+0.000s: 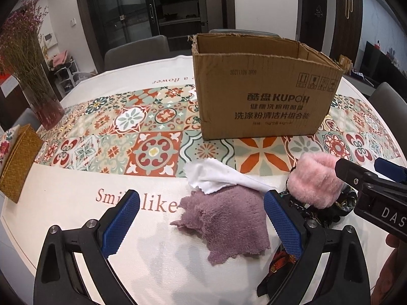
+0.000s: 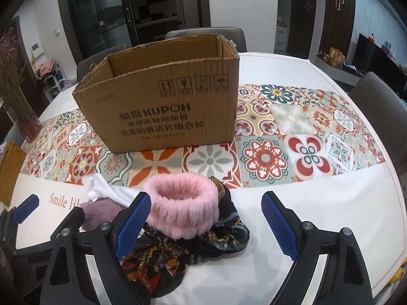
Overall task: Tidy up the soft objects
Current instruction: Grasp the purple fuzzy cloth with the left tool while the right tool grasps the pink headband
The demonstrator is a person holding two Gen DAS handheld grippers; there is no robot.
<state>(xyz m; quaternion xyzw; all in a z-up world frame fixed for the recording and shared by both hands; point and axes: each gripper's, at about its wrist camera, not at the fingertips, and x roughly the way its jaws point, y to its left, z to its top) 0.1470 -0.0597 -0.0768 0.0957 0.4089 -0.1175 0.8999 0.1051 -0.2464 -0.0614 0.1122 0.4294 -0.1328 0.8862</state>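
Both views are evenly lit by soft indoor light from above, with faint shadows under the box (image 1: 264, 89) and cloths. The tablecloth (image 2: 318, 203) shows mild white glare. Fisheye bending curves the table edge, and the corners go black. The far room is dim; focus is fairly sharp, text slightly soft.

Our left tongs (image 1: 201, 219) tilted downward, jaws spread wide, nothing between blue pads. Our right tongs (image 2: 206, 222) same tilt, jaws wide apart, gripping nothing.
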